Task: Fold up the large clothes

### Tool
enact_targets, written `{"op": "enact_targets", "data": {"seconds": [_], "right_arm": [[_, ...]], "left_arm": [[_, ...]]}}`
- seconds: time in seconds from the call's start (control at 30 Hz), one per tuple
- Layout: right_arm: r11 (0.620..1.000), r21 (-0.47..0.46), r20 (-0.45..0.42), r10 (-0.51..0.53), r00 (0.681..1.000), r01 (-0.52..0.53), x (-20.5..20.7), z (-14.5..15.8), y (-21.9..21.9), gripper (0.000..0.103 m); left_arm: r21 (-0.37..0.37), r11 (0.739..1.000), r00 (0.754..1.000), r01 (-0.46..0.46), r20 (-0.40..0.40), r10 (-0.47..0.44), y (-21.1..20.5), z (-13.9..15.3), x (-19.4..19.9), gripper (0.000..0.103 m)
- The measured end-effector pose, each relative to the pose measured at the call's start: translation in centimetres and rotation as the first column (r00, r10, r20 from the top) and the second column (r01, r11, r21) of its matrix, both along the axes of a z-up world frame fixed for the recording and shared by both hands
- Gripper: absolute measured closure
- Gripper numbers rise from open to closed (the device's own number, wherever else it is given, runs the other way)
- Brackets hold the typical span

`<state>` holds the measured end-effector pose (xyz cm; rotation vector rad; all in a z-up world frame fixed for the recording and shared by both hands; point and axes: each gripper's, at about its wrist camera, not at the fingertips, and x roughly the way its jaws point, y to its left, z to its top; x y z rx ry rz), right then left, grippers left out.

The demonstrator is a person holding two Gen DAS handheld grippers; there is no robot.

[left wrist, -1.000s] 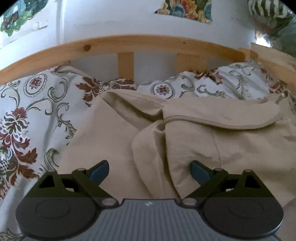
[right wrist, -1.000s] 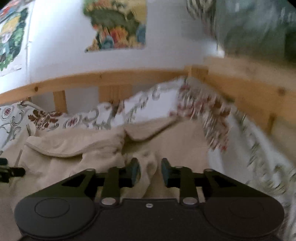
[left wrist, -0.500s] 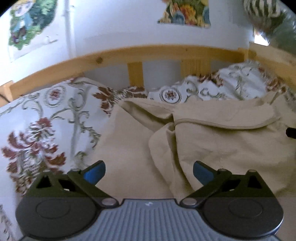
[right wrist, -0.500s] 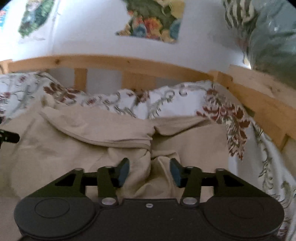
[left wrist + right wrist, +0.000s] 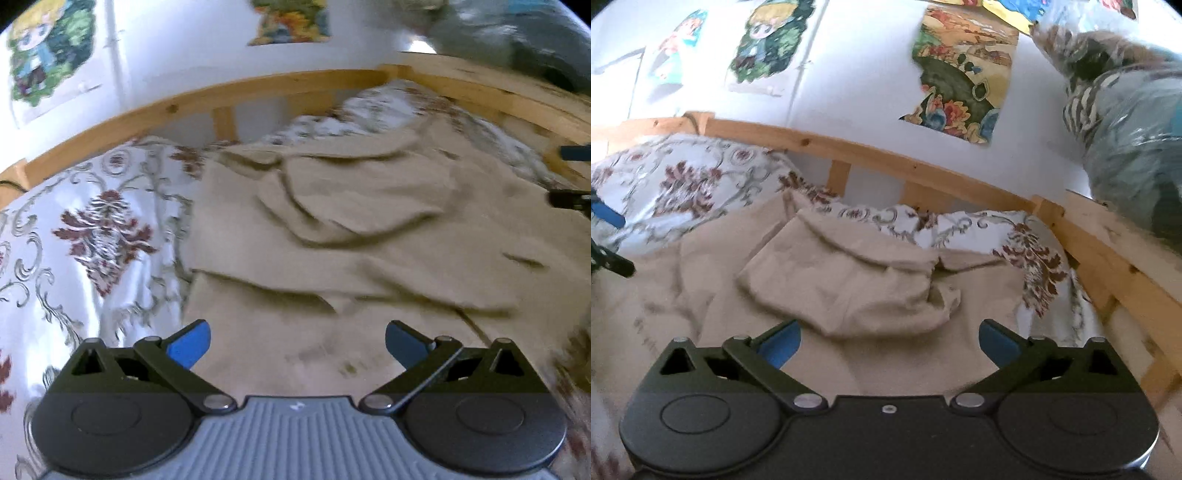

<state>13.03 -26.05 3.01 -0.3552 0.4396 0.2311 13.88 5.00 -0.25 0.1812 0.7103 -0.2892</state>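
A large beige garment [image 5: 351,236] lies spread on a floral bedspread, with a folded flap on its far part. It also shows in the right wrist view [image 5: 846,280]. My left gripper [image 5: 297,343] is open and empty, above the garment's near left part. My right gripper [image 5: 888,341] is open and empty, just in front of the folded flap. The right gripper's tips show at the right edge of the left wrist view [image 5: 572,177]. The left gripper's blue tip shows at the left edge of the right wrist view [image 5: 607,216].
The floral bedspread [image 5: 88,236] covers the bed to the left and at the back [image 5: 964,229]. A wooden bed rail [image 5: 229,94] runs along the back and right side [image 5: 1108,258]. Bagged bedding [image 5: 1130,122] sits at the right. Posters hang on the white wall [image 5: 860,66].
My right gripper opened wide, let go of the beige cloth and drew back. My left gripper stayed open and pulled back and up, showing more of the garment.
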Motion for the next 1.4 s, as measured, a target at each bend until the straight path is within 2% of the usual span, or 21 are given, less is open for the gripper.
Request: {"op": "enact_targets", "data": {"seconds": [0.13,0.23,0.37,0.43,0.57,0.67,0.73,0.77,0.83,0.9,0.93,0.97,1.0,1.07,1.13,1.2,1.23,1.33,1.4], "right_arm": [[0.999,-0.026,-0.077,0.019,0.997,-0.021,-4.6,-0.9,1.4,0.001],[0.996,-0.05,-0.136,0.06,0.989,-0.067,-7.2,-2.6,3.2,0.001],[0.972,-0.179,-0.173,0.123,0.977,-0.154,-9.1,-5.2,6.2,0.001],[0.952,-0.234,-0.202,0.151,0.968,-0.198,-9.4,-6.3,7.1,0.001],[0.934,-0.273,-0.251,0.163,0.954,-0.231,-9.7,-8.4,7.6,0.003],[0.947,-0.269,-0.219,0.117,0.969,-0.176,-9.2,-8.9,7.4,0.004],[0.961,-0.245,-0.173,0.087,0.981,-0.128,-9.0,-8.6,7.0,0.005],[0.967,-0.227,-0.153,0.085,0.985,-0.119,-8.8,-8.3,6.9,0.009],[0.971,-0.207,-0.131,0.093,0.987,-0.119,-8.5,-7.9,6.7,0.024],[0.975,-0.184,-0.132,0.101,0.986,-0.124,-8.1,-7.5,6.7,0.053],[0.978,-0.162,-0.142,0.105,0.984,-0.128,-7.8,-7.3,6.6,0.062],[0.982,-0.142,-0.155,0.105,0.982,-0.127,-7.4,-7.1,6.6,0.079],[0.985,-0.13,-0.161,0.093,0.983,-0.115,-7.1,-7.0,6.6,0.084],[0.992,-0.083,-0.162,0.082,0.983,-0.097,-6.5,-6.3,6.5,0.088],[0.995,-0.055,-0.146,0.074,0.987,-0.083,-6.1,-5.6,6.3,0.089],[0.996,-0.056,-0.114,0.069,0.991,-0.075,-5.8,-4.9,6.2,0.09],[0.995,-0.062,-0.099,0.066,0.993,-0.073,-5.7,-4.7,6.1,0.09],[0.995,-0.077,-0.073,0.055,0.996,-0.061,-5.7,-4.4,5.5,0.09],[0.995,-0.083,-0.071,0.046,0.996,-0.052,-5.7,-4.6,5.2,0.09]], "left_arm": [[0.036,0.993,0.994,0.113,0.003,-0.113,-1.9,-0.1,-3.2,0.001],[0.089,0.973,0.977,0.215,-0.023,-0.214,-4.3,-1.1,-4.2,0.001],[0.206,0.932,0.954,0.297,-0.016,-0.301,-6.5,-3.2,-5.5,0.001],[0.239,0.913,0.942,0.33,-0.026,-0.334,-6.9,-4.2,-6.0,0.001],[0.281,0.9,0.942,0.332,-0.058,-0.329,-7.1,-5.9,-5.8,0.0],[0.322,0.906,0.957,0.276,-0.004,-0.29,-7.1,-6.4,-5.7,0.0],[0.34,0.902,0.955,0.265,0.034,-0.294,-6.7,-6.5,-5.7,0.0],[0.353,0.897,0.951,0.266,0.054,-0.304,-6.6,-6.5,-5.8,0.0],[0.381,0.88,0.938,0.282,0.082,-0.336,-6.8,-6.6,-6.2,0.001],[0.395,0.866,0.924,0.309,0.093,-0.372,-7.0,-6.7,-6.7,0.001],[0.394,0.861,0.918,0.321,0.094,-0.385,-7.1,-6.8,-6.7,0.001],[0.397,0.857,0.914,0.328,0.095,-0.393,-7.2,-6.9,-6.8,0.001],[0.407,0.854,0.913,0.325,0.1,-0.395,-7.4,-7.0,-6.9,0.001],[0.424,0.85,0.914,0.313,0.109,-0.391,-7.3,-7.1,-6.7,0.004],[0.46,0.837,0.914,0.296,0.119,-0.389,-7.1,-6.9,-6.1,0.026],[0.501,0.832,0.924,0.236,0.149,-0.352,-6.5,-6.6,-5.2,0.034],[0.505,0.837,0.931,0.212,0.158,-0.33,-6.0,-6.3,-4.7,0.043],[0.504,0.856,0.964,0.12,0.149,-0.222,-3.8,-5.3,-3.1,0.053],[0.488,0.871,0.978,0.063,0.144,-0.152,-2.0,-4.6,-2.6,0.053]]}}
